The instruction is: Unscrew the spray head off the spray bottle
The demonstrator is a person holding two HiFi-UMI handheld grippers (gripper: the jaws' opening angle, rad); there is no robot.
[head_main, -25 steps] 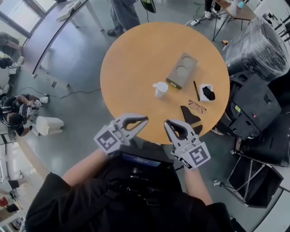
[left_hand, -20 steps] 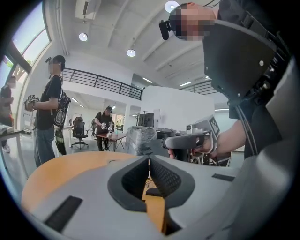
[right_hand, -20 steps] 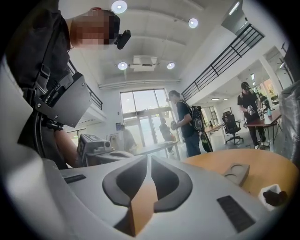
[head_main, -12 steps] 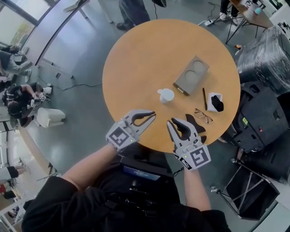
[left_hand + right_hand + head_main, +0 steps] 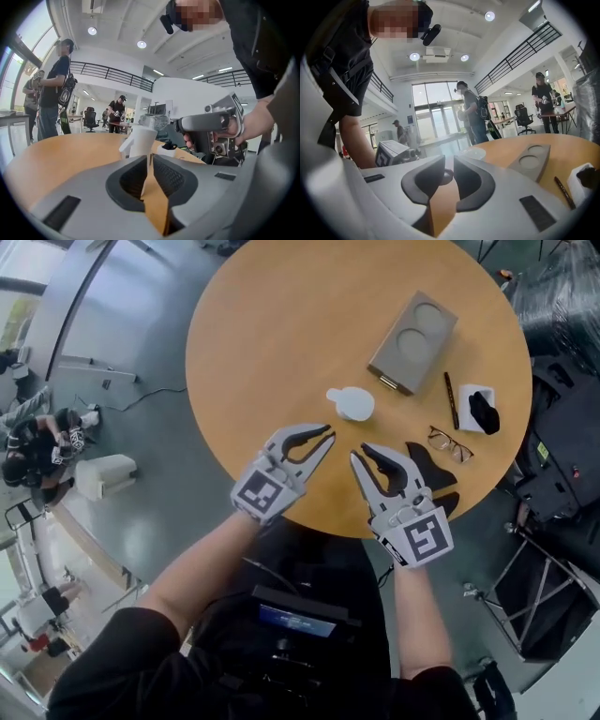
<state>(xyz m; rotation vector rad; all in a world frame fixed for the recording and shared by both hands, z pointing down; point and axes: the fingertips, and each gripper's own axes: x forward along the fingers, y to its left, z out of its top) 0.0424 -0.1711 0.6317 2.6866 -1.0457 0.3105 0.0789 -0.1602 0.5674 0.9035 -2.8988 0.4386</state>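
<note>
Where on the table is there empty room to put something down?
The round table is bare on its left and far part, beyond the spray bottle and left of the grey tray. The right side is crowded: pen, white box, glasses, black object.

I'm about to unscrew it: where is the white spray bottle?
In the head view, the white plastic spray bottle stands near the middle of the round wooden table, left of the grey two-hollow tray.

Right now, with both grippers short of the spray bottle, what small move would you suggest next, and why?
Probably ease the left gripper forward to the spray bottle, which stands upright just ahead of it on the table. Both grippers' fingers are opening with nothing between them, and the right gripper also sits short of the bottle.
</note>
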